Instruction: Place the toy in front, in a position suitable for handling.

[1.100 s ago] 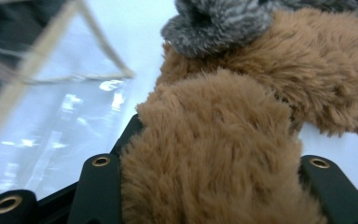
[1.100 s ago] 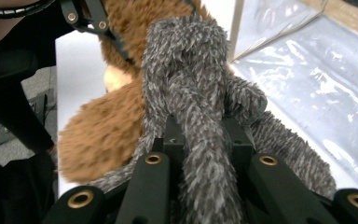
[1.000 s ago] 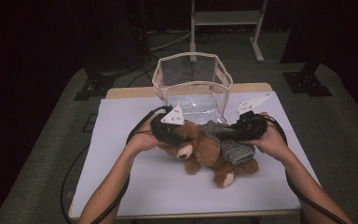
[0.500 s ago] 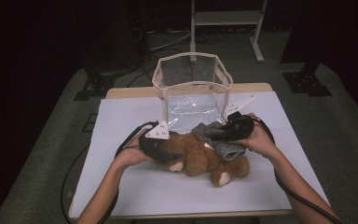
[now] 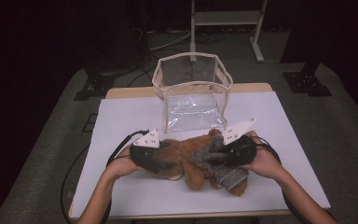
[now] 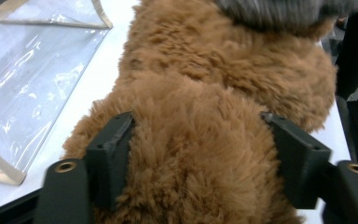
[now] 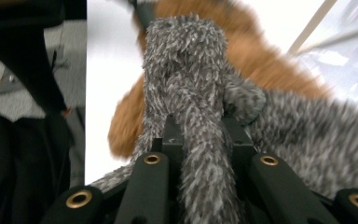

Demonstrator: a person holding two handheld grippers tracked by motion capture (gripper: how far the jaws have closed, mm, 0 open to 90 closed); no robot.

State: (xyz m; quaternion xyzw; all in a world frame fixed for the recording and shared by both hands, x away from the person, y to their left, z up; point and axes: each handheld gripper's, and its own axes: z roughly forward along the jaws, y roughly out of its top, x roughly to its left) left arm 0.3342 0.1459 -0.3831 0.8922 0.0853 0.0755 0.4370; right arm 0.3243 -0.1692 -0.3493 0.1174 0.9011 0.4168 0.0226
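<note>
A fluffy brown teddy bear (image 5: 186,161) lies on its side in the lower middle of the high view, on the white table (image 5: 121,121). Its long body runs left to right, from one hand to the other. It wears a fuzzy grey knitted top (image 5: 214,161).

The left gripper (image 5: 161,161) has its jaws half open around the bear's brown body (image 6: 196,154). They have just been closing in, and the fur bulges between the fingers (image 6: 109,154).

The right gripper (image 5: 223,156) is pinched tight on a strip of the grey top (image 7: 200,154).

The clear plastic bag with cream edges (image 5: 193,95) stands open just above the bear. Any pull on the grey top should go sideways, along the bear's body.
</note>
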